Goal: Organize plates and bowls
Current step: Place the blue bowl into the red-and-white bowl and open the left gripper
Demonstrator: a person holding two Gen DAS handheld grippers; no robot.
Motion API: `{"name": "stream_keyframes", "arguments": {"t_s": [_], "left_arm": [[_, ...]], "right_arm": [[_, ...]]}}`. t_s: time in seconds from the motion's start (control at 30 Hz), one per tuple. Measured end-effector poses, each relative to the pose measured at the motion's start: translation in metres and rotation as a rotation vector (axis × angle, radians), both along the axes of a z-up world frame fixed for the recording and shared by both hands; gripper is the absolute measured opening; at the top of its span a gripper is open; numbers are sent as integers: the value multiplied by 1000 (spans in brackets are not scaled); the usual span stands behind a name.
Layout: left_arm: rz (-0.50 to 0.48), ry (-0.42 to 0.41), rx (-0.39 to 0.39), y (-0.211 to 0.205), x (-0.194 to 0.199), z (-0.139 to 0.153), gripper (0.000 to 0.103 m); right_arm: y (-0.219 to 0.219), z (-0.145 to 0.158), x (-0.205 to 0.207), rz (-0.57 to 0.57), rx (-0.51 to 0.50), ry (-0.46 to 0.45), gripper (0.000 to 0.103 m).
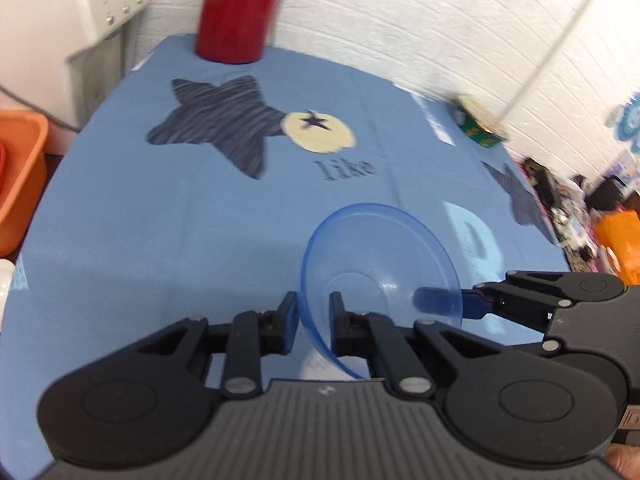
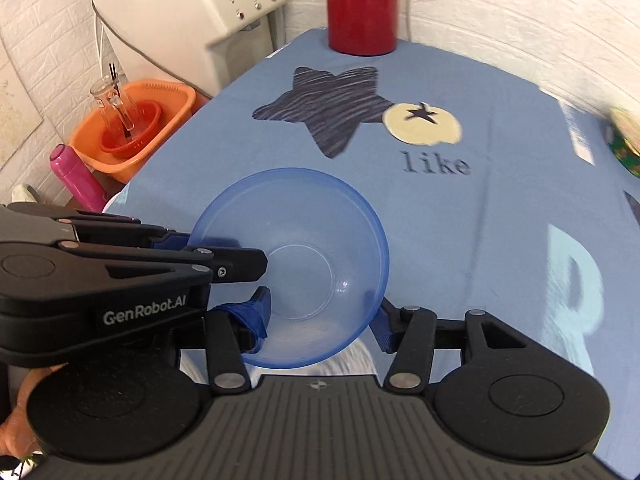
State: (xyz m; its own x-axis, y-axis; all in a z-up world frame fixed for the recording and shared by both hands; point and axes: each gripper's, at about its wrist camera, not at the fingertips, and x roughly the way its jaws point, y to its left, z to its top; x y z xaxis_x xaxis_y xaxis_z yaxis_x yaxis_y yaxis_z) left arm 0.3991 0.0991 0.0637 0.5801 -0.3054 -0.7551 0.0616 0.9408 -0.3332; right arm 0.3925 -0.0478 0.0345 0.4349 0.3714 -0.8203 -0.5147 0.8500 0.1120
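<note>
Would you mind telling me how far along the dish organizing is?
Nothing looks placed yet. In hand: the blue bowl, tilted, its rim between the left tool's fingers, the right tool straddling it. Left: setting it down; no plates or stack are visible.

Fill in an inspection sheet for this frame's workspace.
Surface: blue tablecloth with star prints.
Job's things: blue bowl, tilted; white dish partly hidden beneath it.
Clutter: red jug at the far edge; blurred green packet on the right.
Grippers: left gripper pinches the bowl's rim; right gripper straddles the bowl, grip unclear.
Cables: grey cable beside white machine.
Surroundings: orange tub holding a red bowl and glass jug; pink bottle; white brick wall.
</note>
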Motion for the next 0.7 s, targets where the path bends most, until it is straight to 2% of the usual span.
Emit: {"name": "stream_keyframes", "arguments": {"t_s": [0.13, 0.33, 0.47, 0.6, 0.67, 0.7], "left_arm": [[-91, -9, 1, -49, -47, 12, 3], [-208, -6, 26, -123, -109, 4, 3], [-248, 20, 65, -152, -129, -11, 4], [-249, 39, 105, -160, -129, -25, 9], [-260, 53, 115, -161, -127, -31, 13], [-266, 47, 112, -161, -127, -32, 19]], "right_arm": [[-47, 11, -55, -41, -41, -11, 39], [-104, 3, -122, -114, -101, 9, 39], [-121, -13, -140, -135, -108, 31, 39], [-127, -30, -139, -134, -75, 61, 39], [-130, -35, -141, -128, -69, 73, 37], [-132, -36, -140, -128, -64, 74, 37]]}}
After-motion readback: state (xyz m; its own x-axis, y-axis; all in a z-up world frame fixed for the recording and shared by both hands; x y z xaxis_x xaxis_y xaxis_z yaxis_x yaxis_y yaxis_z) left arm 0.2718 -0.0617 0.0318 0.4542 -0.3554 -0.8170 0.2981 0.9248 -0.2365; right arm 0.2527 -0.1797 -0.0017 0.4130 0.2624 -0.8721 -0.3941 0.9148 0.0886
